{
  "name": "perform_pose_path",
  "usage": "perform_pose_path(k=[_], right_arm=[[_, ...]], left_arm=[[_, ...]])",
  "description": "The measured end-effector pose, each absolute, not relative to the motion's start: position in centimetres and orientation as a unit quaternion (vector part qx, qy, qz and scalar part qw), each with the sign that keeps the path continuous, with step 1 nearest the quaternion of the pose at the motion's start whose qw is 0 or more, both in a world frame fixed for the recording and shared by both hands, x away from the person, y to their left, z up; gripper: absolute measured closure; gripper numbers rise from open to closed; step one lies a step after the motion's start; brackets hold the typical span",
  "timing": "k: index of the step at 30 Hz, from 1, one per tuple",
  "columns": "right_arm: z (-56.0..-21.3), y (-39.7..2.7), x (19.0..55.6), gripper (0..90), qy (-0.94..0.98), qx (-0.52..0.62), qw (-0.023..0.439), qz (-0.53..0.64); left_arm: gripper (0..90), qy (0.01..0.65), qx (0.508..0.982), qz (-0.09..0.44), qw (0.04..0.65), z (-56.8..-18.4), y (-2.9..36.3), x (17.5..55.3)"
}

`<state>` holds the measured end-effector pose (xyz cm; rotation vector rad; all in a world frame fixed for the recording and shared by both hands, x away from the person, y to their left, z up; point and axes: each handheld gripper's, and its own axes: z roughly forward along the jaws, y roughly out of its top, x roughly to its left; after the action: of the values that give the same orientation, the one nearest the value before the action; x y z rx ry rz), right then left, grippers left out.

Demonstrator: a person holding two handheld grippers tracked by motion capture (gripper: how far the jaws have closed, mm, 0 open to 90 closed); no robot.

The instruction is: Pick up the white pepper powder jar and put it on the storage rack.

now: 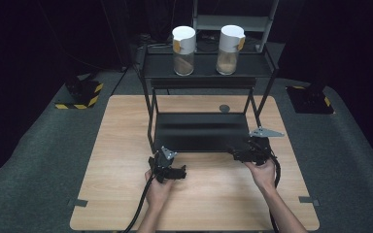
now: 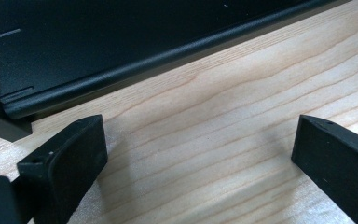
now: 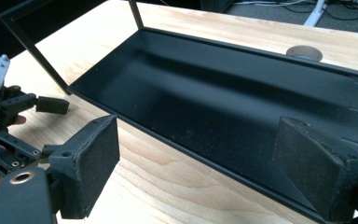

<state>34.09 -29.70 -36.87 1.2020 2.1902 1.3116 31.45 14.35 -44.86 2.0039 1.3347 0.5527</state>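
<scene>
A: Left tool (image 2: 200, 154)?
B: Spread, empty, over the worktop (image 1: 213, 194) at the tray's (image 1: 201, 131) seven o'clock.
A: Right tool (image 3: 205, 163)?
B: Spread, empty, at the tray's front edge, four o'clock corner.

2 white-capped jars (image 1: 183, 44) on rack's top shelf — contents prob. granular; grey disc (image 1: 224, 108) behind.

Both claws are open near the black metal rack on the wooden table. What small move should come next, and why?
Probably raise the right claw toward the right glass jar with a white paper wrap on the black metal rack's top shelf. Both claws are open and hold nothing, and the lower shelf is bare.
</scene>
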Motion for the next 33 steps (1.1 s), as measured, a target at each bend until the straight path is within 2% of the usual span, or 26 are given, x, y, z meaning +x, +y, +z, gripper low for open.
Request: perform_pose_path(k=[33], right_arm=[[-41.0,-28.3,33.3,14.4,0.788,0.431,0.175,0.403]], left_arm=[[3.4,0.51,0.766,0.211,0.329,-44.9,14.3,31.4]])
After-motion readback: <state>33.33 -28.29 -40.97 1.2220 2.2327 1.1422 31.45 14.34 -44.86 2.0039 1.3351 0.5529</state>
